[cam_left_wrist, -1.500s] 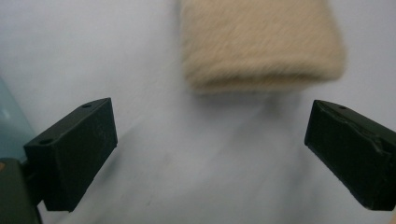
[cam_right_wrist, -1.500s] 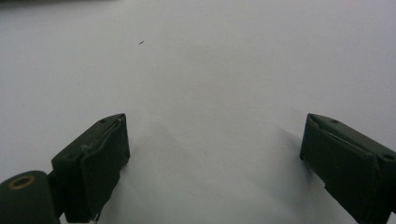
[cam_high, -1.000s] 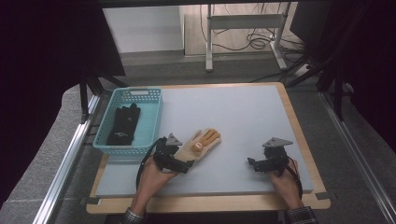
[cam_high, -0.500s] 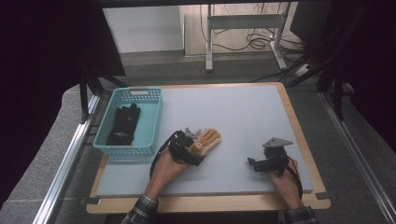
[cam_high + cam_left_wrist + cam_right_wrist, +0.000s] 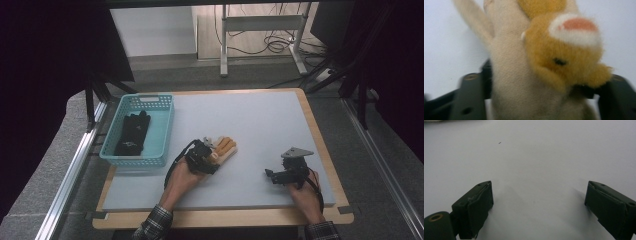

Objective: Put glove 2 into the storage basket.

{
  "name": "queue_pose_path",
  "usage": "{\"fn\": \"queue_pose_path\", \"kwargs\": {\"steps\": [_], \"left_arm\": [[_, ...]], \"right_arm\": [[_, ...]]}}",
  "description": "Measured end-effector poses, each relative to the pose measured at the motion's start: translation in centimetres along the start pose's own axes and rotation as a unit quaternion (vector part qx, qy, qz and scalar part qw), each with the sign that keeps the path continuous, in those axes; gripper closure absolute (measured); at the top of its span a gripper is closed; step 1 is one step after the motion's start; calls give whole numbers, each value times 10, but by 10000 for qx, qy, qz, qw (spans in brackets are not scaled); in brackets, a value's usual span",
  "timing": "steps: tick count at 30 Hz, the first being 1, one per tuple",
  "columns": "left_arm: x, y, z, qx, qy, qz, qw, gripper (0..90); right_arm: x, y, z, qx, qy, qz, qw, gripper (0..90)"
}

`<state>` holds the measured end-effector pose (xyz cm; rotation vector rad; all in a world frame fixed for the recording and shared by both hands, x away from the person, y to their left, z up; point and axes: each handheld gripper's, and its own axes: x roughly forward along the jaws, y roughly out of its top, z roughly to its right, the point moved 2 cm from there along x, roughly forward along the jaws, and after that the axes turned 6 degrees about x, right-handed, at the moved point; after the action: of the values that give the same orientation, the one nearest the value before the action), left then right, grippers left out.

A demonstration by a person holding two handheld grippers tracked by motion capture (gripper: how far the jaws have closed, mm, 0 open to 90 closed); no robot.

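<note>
pale grey table (image 5: pixel 260 125) runs wide and bare through the middle of the high view. just left of center, the left gripper (image 5: pixel 204 159) has its jaws set either side of the tan and orange glove (image 5: pixel 223 148), which lies flat; whether they pinch yet, i cannot tell. squeeze the cuff squarely before lifting. the teal basket (image 5: pixel 162 131) sits close at left, so rise first. lower right, the right gripper (image 5: pixel 272 176) rests with jaws apart.

A tan-and-orange plush glove (image 5: pixel 223 148) lay flat on the grey table (image 5: pixel 260 125), left of centre and nearer its front edge, fingers pointing toward the far right corner, cuff between the jaws.
</note>
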<state>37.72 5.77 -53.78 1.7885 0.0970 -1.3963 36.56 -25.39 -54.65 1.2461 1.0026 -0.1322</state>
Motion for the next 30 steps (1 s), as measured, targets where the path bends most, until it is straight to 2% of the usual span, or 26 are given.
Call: {"fn": "queue_pose_path", "kwargs": {"steps": [4,8,14,19,20,21,30], "left_arm": [[-1,1,2,6,26,-22,10000,525],[-3,0,2,-41,2,-20,10000,574],[-8,-3,-6,-224,-159,203,9994,615],[-16,-3,-9,-206,-41,317,9993,645],[-18,-3,-10,-210,-20,344,9992,695],[-22,-2,-12,-217,-34,394,9990,706],[-32,2,-20,-344,47,480,9982,736]], "right_arm": [[0,0,0,1,0,0,10000,78],[0,0,0,0,-1,-1,10000,78],[0,0,0,-1,2,0,10000,78],[0,0,0,1,2,-2,10000,78],[0,0,0,2,0,-2,10000,78],[0,0,0,3,1,-2,10000,78],[0,0,0,-1,-1,-2,10000,78]]}}
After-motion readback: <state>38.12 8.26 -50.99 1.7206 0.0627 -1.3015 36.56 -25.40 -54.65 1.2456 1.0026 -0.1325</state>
